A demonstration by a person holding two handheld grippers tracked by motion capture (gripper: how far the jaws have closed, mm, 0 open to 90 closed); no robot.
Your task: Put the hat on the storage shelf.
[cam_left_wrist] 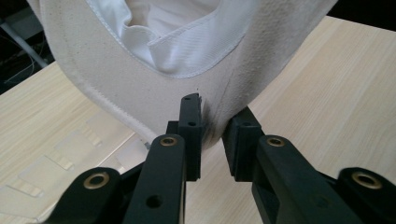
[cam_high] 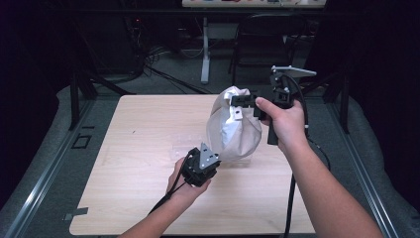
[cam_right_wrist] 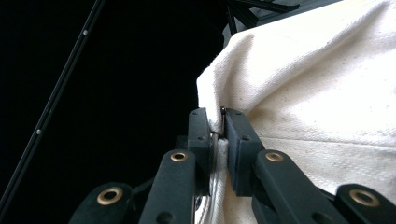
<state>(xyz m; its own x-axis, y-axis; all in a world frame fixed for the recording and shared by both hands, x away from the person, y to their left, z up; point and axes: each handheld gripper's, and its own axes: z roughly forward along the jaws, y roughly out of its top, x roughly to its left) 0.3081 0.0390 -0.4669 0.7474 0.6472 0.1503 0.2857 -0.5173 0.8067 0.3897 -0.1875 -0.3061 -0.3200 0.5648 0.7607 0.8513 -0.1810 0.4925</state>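
Observation:
A cream canvas bag (cam_high: pixel 237 134) hangs over the wooden table (cam_high: pixel 143 134), stretched between my two grippers. My right gripper (cam_high: pixel 241 106) is shut on the bag's top edge; in the right gripper view its jaws (cam_right_wrist: pixel 218 126) pinch a fold of the cloth (cam_right_wrist: pixel 327 93). My left gripper (cam_high: pixel 218 157) sits at the bag's lower left corner, just above the table. In the left gripper view its jaws (cam_left_wrist: pixel 215 130) close on the bottom of the bag (cam_left_wrist: pixel 140 84), and the bag's mouth shows a white lining (cam_left_wrist: pixel 187 46) above.
Clear tape patches (cam_left_wrist: pixel 60 158) lie on the tabletop under the bag. A dark folding chair (cam_high: pixel 262 39) and a white table leg (cam_high: pixel 205 54) stand beyond the far edge. Cables trail from both grippers toward the near edge.

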